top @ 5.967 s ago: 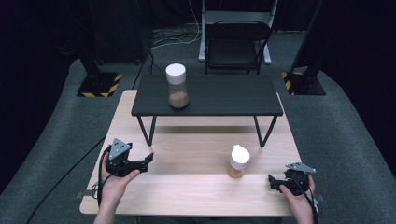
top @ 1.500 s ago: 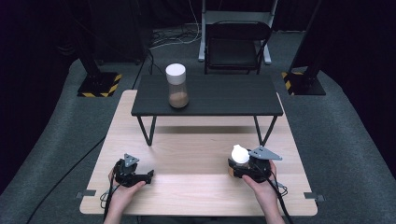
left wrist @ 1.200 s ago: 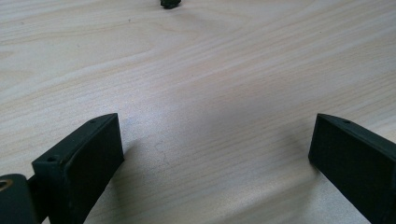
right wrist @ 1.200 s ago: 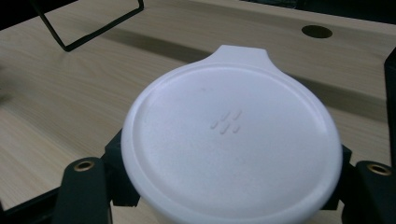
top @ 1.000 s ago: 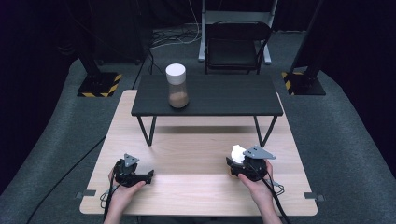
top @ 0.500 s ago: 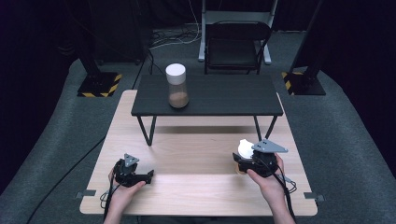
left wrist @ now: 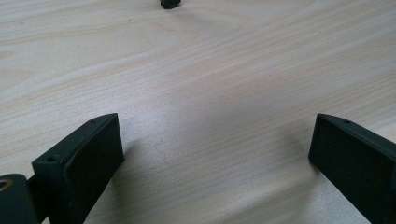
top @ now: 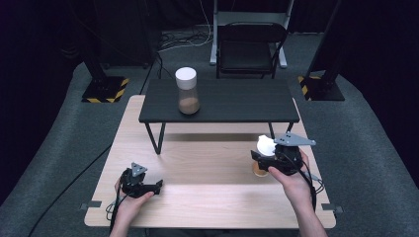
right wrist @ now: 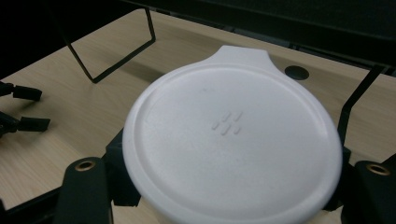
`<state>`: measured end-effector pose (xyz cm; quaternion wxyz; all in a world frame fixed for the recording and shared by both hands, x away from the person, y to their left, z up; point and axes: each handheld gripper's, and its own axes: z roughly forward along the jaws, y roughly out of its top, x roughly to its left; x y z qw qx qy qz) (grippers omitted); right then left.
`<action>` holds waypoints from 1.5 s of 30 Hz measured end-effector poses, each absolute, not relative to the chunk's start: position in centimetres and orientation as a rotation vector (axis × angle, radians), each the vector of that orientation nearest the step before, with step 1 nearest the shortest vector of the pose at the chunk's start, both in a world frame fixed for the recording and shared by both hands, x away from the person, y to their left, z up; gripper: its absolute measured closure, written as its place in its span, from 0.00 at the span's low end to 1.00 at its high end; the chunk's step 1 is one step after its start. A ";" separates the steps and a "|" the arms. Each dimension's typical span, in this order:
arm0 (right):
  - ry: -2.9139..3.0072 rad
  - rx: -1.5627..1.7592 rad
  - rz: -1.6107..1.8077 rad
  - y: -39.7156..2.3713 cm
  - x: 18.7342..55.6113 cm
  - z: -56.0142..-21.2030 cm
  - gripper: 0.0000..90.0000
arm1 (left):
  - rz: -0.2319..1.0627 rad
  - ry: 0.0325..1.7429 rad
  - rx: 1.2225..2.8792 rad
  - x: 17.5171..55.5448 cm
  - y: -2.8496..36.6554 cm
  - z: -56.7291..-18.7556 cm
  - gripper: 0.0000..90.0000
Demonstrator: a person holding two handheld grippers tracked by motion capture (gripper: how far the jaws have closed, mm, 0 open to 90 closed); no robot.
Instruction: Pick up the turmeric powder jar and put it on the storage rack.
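Your right gripper is clamped on the small jar just under its white lid, off the wooden table. Brown contents fill its base. I judge it light, rigid and smooth-walled; grip below the lid. Your left gripper rests open and empty.

1. A light wooden bench stands on grey carpet.
2. A low black metal-legged stand sits along the bench's far edge.
3. Beyond the far edge stands a black chair; stand bases with yellow-black hazard stripes flank both far corners.
4. Cables trail over the floor; the surroundings are dark.
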<state>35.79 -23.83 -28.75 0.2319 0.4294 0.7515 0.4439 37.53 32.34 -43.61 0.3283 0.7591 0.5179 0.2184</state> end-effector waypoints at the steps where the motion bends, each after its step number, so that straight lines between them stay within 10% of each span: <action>1: 2.064 1.183 1.219 -23.9 35.9 -28.2 0.33 | 0.572 1.355 1.987 37.5 32.3 -43.6 0.03; 45: 1.952 1.189 1.175 -22.0 43.7 -17.5 0.33 | 0.570 1.350 1.991 37.6 32.4 -43.6 0.02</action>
